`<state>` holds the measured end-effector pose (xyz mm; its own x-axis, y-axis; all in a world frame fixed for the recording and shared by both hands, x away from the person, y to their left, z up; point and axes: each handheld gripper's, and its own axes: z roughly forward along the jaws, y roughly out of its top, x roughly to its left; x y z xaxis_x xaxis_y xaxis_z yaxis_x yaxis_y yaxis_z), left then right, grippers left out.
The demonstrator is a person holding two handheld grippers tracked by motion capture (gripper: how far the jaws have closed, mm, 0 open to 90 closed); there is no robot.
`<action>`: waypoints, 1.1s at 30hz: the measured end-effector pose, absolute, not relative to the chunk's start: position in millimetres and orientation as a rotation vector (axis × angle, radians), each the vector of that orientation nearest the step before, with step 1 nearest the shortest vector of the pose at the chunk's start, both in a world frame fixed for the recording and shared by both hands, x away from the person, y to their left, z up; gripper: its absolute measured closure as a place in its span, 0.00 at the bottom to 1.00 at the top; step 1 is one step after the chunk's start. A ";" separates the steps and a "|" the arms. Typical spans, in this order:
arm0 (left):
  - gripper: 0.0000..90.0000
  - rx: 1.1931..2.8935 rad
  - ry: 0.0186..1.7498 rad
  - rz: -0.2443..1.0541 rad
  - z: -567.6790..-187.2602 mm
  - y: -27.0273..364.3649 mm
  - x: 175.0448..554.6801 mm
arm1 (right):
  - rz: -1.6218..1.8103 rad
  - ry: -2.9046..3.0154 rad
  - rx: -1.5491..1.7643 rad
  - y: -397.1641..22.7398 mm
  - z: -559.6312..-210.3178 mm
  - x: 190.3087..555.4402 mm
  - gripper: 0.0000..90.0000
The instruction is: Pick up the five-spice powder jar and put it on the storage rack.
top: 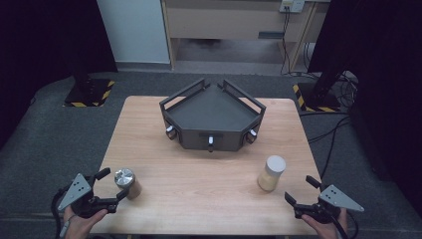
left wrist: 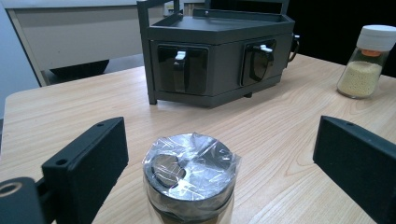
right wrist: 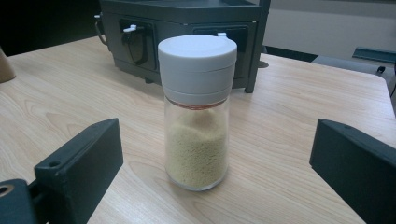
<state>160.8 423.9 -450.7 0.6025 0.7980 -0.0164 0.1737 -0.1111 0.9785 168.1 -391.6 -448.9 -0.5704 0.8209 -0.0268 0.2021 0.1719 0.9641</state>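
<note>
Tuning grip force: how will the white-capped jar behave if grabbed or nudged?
The jar looks like smooth clear glass or plastic, so probably rigid but slippery between the pads. It stands tall and narrow under a wide cap, so a high push may tip it. Roughly half full of granules, so likely moderate weight.

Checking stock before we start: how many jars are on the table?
2. One with a silver lid sits near the left claw; one with a white lid stands near the right claw.

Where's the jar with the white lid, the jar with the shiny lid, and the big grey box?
White-lid jar (right wrist: 197,60), right gripper view, on its cap.
Shiny-lid jar (left wrist: 189,170), left gripper view, on its wrapped top.
Grey box (top: 211,113), high view, on its flat top.
</note>
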 end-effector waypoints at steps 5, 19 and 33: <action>0.02 1.635 0.822 0.647 -450.1 423.2 160.8 | 1.425 1.890 0.958 -391.9 -448.5 167.5 0.04; 0.02 1.652 0.836 0.651 -448.8 421.5 160.1 | 1.420 1.913 0.938 -389.5 -447.6 169.1 0.04; 0.02 1.677 0.885 0.641 -446.6 428.2 147.4 | 1.412 1.917 0.929 -388.4 -447.7 169.1 0.04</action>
<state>147.4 428.2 -446.6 0.5776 0.8160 -0.0210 0.2338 -0.1407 0.9621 169.1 -388.4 -447.7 -0.5912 0.8052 -0.0469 0.1944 0.1987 0.9606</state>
